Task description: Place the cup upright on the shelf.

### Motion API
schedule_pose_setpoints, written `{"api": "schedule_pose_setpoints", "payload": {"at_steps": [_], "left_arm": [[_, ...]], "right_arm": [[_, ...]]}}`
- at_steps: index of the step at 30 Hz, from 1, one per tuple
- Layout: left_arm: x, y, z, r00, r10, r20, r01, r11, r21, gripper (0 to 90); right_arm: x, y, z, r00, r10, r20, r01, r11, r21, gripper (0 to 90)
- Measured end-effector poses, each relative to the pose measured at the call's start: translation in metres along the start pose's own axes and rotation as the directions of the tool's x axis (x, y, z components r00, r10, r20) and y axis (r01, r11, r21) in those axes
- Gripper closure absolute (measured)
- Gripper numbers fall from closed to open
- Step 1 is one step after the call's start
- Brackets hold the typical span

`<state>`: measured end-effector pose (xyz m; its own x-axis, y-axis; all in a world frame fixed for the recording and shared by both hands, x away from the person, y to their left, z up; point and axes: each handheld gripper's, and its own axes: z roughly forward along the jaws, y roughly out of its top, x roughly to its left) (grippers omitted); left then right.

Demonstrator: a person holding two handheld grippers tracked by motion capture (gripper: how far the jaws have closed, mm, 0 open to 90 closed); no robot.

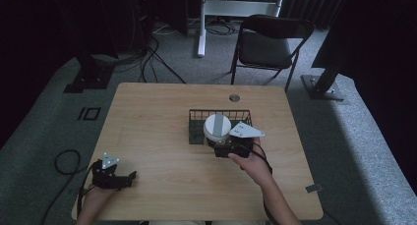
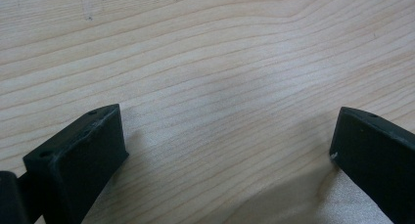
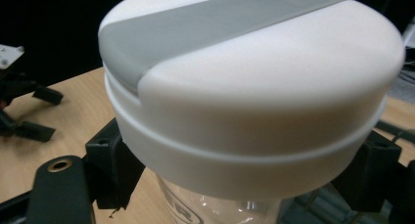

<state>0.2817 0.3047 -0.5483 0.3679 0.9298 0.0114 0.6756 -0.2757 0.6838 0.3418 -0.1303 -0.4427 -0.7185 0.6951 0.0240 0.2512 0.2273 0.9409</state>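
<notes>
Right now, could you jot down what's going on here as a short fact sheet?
held thing: clear jar with a white, grey-striped lid
right claw: closed around the jar below its lid
jar position: at the wire basket, near its front edge
left claw: open, empty, over bare wooden table
behind table: black folding chair

Your table [image 1: 157, 136] is a light wood-grain top with rounded corners and a round cable port [image 1: 234, 98] near its far edge. A black wire basket [image 1: 196, 124] stands directly on it, right of centre.
</notes>
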Motion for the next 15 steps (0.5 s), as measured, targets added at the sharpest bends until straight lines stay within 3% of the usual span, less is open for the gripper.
{"api": "schedule_pose_setpoints", "payload": {"at_steps": [4,15], "left_arm": [[0.000,0.000,0.000,1.0000,0.000,0.000,0.000,1.0000,0.000,0.2],[0.000,0.000,0.000,1.0000,0.000,0.000,0.000,1.0000,0.001,0.2]], "right_arm": [[-0.005,0.010,0.002,0.9997,0.010,0.021,-0.010,1.000,-0.025,18.1],[-0.013,0.023,0.006,0.9985,0.005,0.055,-0.003,0.999,-0.034,18.1]]}}
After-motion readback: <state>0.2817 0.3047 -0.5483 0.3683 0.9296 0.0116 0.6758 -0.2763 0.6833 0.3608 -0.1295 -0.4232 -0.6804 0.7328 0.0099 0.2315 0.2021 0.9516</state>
